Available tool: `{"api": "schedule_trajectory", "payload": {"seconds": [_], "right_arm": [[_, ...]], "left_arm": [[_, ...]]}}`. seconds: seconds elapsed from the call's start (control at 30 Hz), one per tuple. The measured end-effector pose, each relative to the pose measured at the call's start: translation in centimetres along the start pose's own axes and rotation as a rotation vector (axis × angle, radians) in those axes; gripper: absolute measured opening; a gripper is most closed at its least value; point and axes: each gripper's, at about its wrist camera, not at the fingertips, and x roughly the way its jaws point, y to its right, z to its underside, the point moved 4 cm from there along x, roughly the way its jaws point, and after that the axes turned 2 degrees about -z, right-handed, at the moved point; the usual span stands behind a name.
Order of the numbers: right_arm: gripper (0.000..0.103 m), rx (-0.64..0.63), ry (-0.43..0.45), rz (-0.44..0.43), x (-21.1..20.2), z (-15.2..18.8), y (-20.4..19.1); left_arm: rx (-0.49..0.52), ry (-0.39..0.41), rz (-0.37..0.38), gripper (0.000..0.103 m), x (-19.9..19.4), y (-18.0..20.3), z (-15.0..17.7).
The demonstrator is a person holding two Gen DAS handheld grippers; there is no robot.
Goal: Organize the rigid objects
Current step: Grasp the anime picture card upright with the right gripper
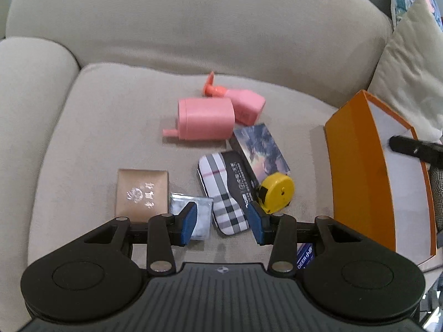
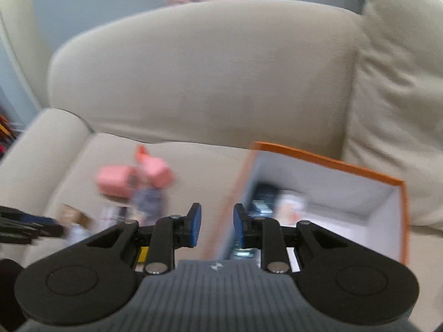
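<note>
The left gripper's (image 1: pixel 223 222) jaws stood partly open and empty, with the plaid case (image 1: pixel 225 193) just beyond, its long axis running away from them. The right gripper (image 2: pixel 215 225), also empty and narrowly parted, hung over the orange box (image 2: pixel 326 163).

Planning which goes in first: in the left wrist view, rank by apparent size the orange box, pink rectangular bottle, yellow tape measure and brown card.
1. Orange cardboard box
2. Pink rectangular plastic bottle
3. Brown printed card, though it lies nearer the camera, so its rank against the bottle is unsure
4. Yellow tape measure
</note>
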Motion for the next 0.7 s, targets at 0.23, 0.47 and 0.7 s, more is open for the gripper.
{"api": "schedule_trajectory", "payload": {"seconds": [0.23,0.47,0.7], "right_arm": [[0.04,-0.034,-0.121,-0.063,6.7,1.6,-6.8],[0.053,-0.109,-0.222,-0.004,13.0,1.2,-8.8],[0.053,-0.129,-0.299,0.024,16.4,1.5,-8.2]], "left_arm": [[0.019,-0.04,-0.011,0.057,2.8,0.7,-2.1],[-0.039,-0.08,-0.015,0.057,5.5,-0.6,-3.2],[-0.086,-0.09,0.0,0.057,6.7,-1.4,-3.5]]}}
